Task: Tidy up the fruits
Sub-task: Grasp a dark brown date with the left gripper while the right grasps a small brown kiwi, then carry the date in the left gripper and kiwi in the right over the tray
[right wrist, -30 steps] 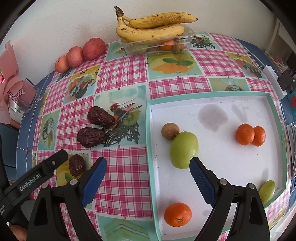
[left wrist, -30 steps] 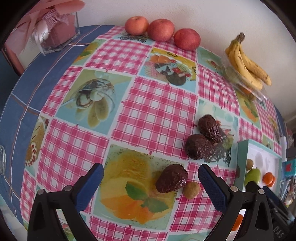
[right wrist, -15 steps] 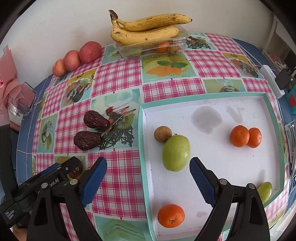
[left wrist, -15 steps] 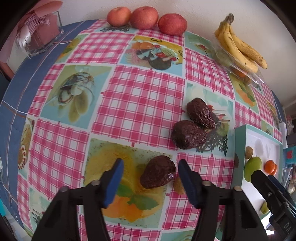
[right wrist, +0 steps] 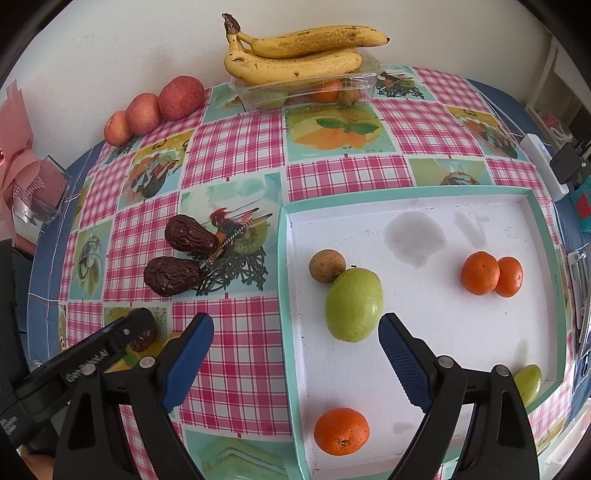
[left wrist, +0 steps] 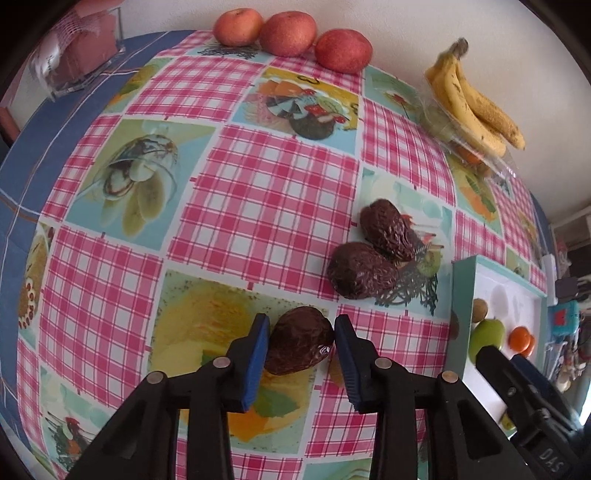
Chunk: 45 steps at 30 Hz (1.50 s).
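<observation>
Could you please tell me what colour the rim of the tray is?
The tray's rim is light teal around a white inside, shown best in the right wrist view.

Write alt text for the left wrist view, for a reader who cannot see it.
The left tongs are shut on a dark wrinkled avocado on a pink checked tablecloth. Two more avocados lie beyond it, with three apples by the wall.

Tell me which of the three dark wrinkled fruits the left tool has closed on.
The nearest dark fruit, alone on the yellow patch, sits between the left tool pads; the other two lie touching, farther off.
</observation>
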{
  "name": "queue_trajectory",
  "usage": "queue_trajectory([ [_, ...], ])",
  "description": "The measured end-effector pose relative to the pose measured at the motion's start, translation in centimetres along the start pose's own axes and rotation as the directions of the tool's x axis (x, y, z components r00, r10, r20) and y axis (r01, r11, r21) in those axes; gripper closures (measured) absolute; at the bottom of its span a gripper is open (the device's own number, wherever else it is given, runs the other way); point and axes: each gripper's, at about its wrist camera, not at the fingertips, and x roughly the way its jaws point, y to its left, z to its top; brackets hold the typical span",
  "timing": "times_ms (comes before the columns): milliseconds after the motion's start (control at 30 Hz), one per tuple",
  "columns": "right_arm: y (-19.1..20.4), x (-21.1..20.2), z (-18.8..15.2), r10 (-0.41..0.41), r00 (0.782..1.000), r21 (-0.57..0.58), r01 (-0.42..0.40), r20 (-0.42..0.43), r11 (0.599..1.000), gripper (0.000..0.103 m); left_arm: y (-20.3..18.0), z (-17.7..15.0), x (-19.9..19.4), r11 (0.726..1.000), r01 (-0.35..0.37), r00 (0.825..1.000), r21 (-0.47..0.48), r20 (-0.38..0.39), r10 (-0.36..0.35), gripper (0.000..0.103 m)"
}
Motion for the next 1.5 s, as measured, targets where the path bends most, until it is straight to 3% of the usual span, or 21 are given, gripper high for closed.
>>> queue_trajectory([
  [233,1.8,0.2,-0.1,-0.010,1.000,-0.054,0.012,0.025,0.998,0.012,2.5,0.7,-1.9,0.995,-0.006,0.998,-0.099,0.063,0.012,0.064],
  [467,4.6,0.4,-0.5,0.043,0.998,-0.125,-0.036,0.052,0.992,0.013,5.1,1.1,-3.7,0.985,-0.012,0.992,-0.170,0.121,0.033,0.064],
  [600,6.4,1.6,-1.0,0.056,0.998,-0.169,-0.051,0.023,0.984,0.037,6.0,1.3,-4.1,0.981,0.000,0.991,-0.194,0.128,0.025,0.064],
  [700,7.6,2.6,-1.5,0.083,0.997,-0.198,-0.083,-0.005,0.977,0.042,6.3,1.3,-4.2,0.980,0.004,0.991,-0.200,0.130,0.022,0.064],
  [933,10.4,4.2,-2.8,0.120,0.991,-0.288,-0.133,-0.062,0.948,0.069,6.6,1.4,-4.1,0.978,0.020,0.992,-0.208,0.127,0.007,0.064],
  [1233,10.7,5.4,-3.1,0.087,0.993,-0.296,-0.107,-0.081,0.949,0.077,6.5,1.4,-4.0,0.977,0.030,0.992,-0.209,0.125,-0.004,0.064],
  [1500,10.4,4.8,-3.0,0.110,0.991,-0.284,-0.126,-0.071,0.950,0.078,6.4,1.5,-4.3,0.978,0.029,0.991,-0.206,0.133,-0.002,0.064],
])
